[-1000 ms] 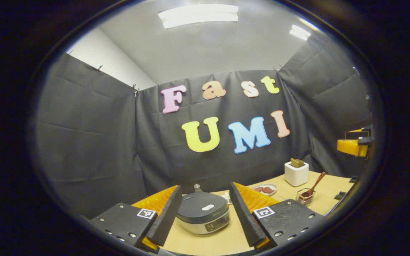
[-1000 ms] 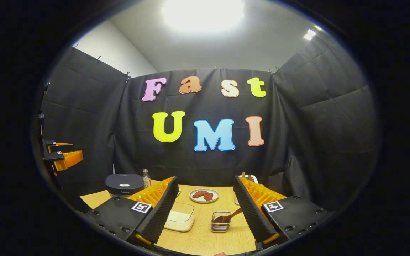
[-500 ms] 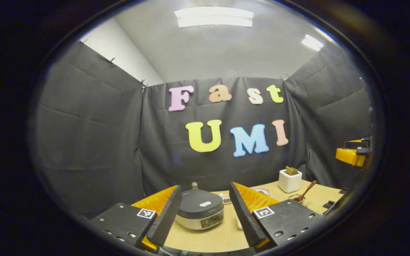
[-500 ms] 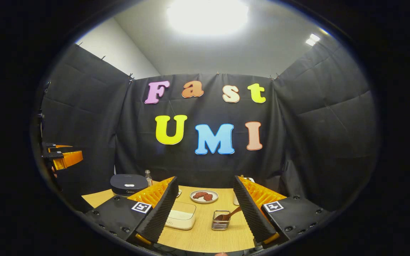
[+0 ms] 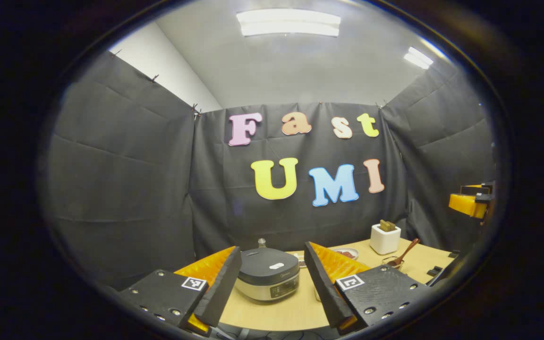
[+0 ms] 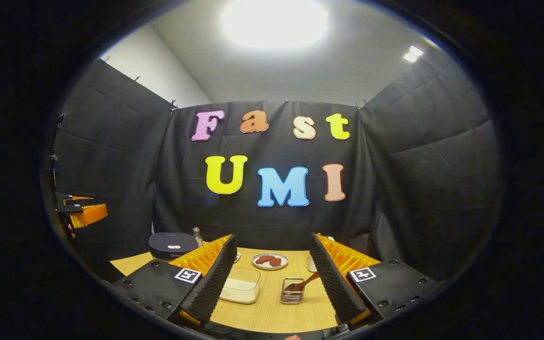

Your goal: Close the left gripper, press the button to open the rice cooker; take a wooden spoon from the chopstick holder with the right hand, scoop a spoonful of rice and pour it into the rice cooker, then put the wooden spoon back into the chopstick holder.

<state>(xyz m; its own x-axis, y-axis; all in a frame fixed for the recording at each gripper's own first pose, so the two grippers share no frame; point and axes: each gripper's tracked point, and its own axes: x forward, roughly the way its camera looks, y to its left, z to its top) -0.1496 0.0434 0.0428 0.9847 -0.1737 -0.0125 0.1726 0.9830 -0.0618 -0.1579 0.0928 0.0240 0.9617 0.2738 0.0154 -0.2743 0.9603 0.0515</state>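
I've got both grippers spread, gripping nothing — L gripper [image 5: 268,288] faces closed rice cooker [image 5: 267,279], R gripper [image 6: 272,278] faces wooden spoon [image 6: 302,284].

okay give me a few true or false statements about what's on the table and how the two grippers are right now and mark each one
1. The dark-lidded round rice cooker has its lid shut. True.
2. The left gripper is shut. False: its jaws stand wide apart.
3. The brown wooden spoon rests in the wire chopstick holder. True.
4. The right gripper holds the spoon. False: it is open, clear of it.
5. The small white plate is bare. False: reddish-brown pieces lie on it.
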